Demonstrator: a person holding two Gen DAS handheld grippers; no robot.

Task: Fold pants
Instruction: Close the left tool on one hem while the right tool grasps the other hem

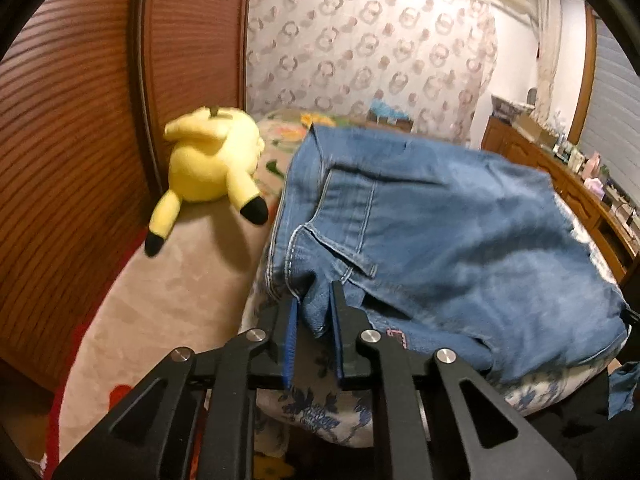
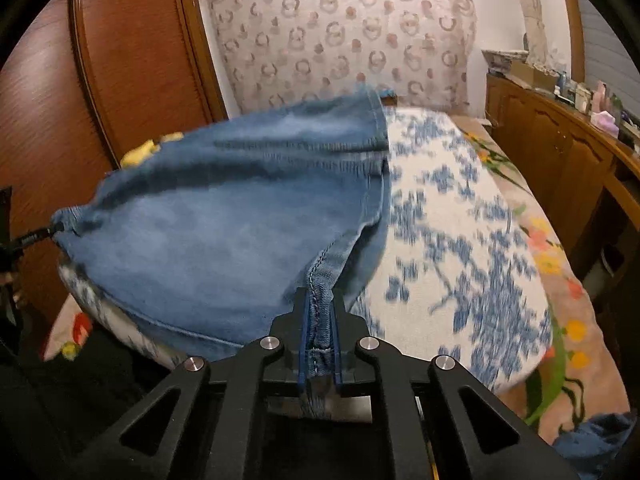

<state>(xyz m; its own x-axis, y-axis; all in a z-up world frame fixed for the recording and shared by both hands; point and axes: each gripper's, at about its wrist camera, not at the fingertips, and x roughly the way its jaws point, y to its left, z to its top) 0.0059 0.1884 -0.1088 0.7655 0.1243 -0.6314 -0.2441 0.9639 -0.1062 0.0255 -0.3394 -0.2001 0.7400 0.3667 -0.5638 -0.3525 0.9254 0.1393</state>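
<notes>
Blue denim pants [image 1: 440,232] lie folded over on a bed, lifted along the near edge. My left gripper [image 1: 314,300] is shut on a fold of denim near the back pocket seam. My right gripper [image 2: 319,300] is shut on a stitched seam of the pants [image 2: 224,224] and holds that edge up off the bed. In the right wrist view the left gripper's tip shows at the far left edge of the cloth. The far hem [image 2: 376,120] hangs raised above the bed.
The bed has a white quilt with blue flowers [image 2: 460,248] over a floral blanket [image 2: 560,320]. A yellow plush toy [image 1: 212,168] lies at the left by a wooden wardrobe [image 1: 72,140]. A wooden dresser [image 2: 560,136] with clutter stands right. A patterned curtain [image 1: 360,40] hangs behind.
</notes>
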